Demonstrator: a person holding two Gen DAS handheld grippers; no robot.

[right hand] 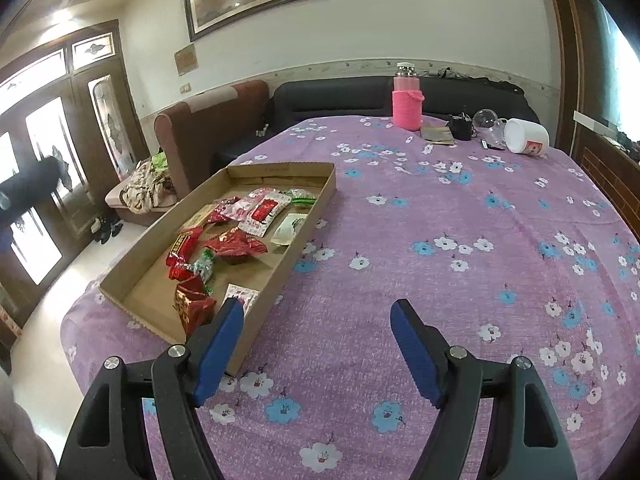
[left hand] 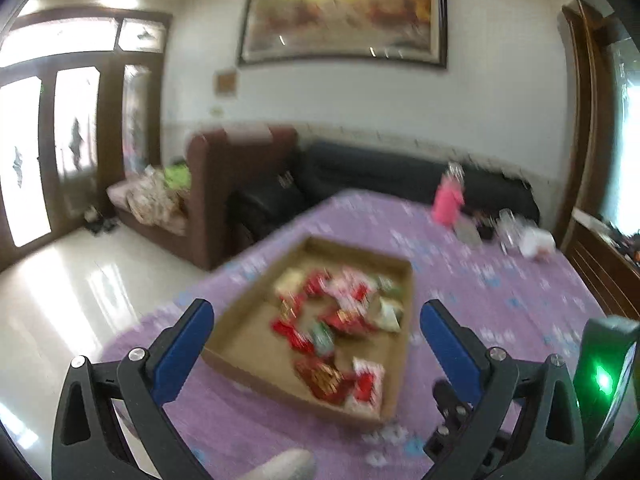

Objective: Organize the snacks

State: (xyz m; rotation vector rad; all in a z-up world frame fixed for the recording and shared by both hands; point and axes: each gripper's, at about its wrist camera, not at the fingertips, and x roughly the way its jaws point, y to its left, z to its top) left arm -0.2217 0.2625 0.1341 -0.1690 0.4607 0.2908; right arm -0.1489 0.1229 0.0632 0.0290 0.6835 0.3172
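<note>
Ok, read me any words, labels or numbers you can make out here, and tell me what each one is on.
None can be read.
Snack packets in the cardboard tray: red and white printing, too small to read.
White tub lying on its side: red label, too blurred to read.
Plaque on the wall: no text legible.
Left wrist view: motion-blurred throughout.

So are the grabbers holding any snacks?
No. The left gripper and right gripper are both open and empty; the snacks lie in the cardboard tray.
</note>
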